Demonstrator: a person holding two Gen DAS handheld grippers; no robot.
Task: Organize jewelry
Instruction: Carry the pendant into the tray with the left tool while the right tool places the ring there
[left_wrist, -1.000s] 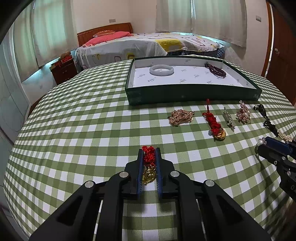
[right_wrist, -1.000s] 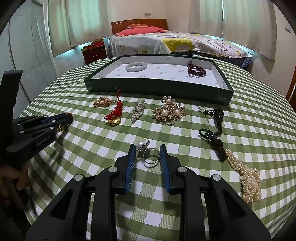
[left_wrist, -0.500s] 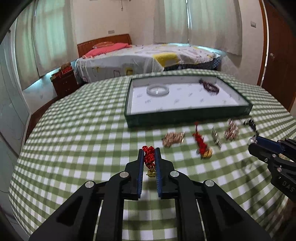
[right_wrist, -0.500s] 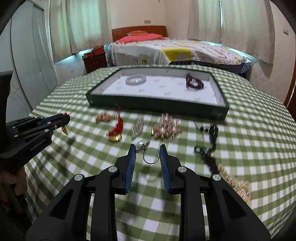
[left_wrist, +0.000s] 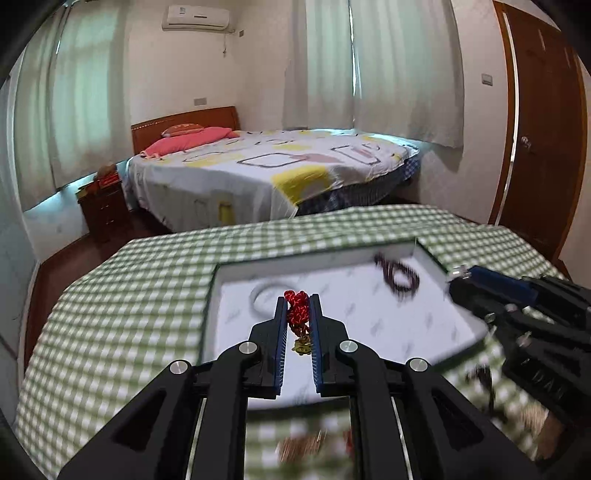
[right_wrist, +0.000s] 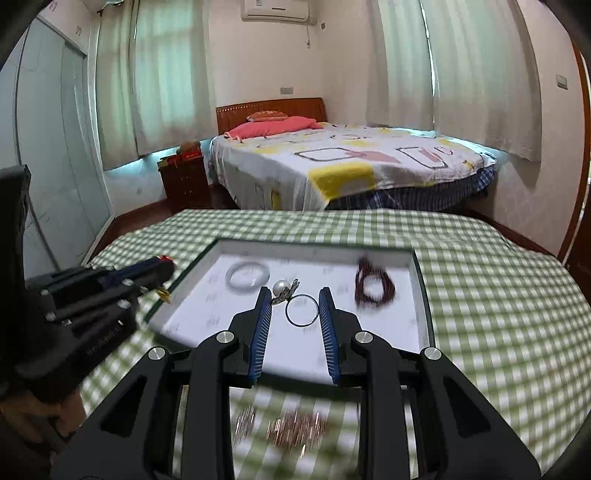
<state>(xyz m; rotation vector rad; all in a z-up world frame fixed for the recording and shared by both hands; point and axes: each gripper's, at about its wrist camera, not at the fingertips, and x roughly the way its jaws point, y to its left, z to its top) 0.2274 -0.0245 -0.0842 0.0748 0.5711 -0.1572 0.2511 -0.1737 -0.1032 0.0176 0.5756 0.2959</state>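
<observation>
Left tongs (left_wrist: 298, 325) pinch a red charm (left_wrist: 297, 314), right tongs (right_wrist: 294, 312) a pearl ring (right_wrist: 301, 309), above the tray (right_wrist: 421, 288); bangle (right_wrist: 246, 276) and beads (right_wrist: 373, 286) lie ahead inside, blurred pieces (right_wrist: 291, 424) beneath await.

Left gripper (left_wrist: 298, 308) is clamped on the red knot charm (left_wrist: 297, 312), both pads pressing it, held in the air above the near-left part of the tray (left_wrist: 458, 334). Right gripper (right_wrist: 294, 301) is also above the tray, nearer its middle, pads closed on the pearl ring (right_wrist: 301, 308) with the band spanning the gap. In the right wrist view the left gripper sits left of the tray's left rim, and a hand (right_wrist: 22, 417) shows at its handle, mostly hidden.
</observation>
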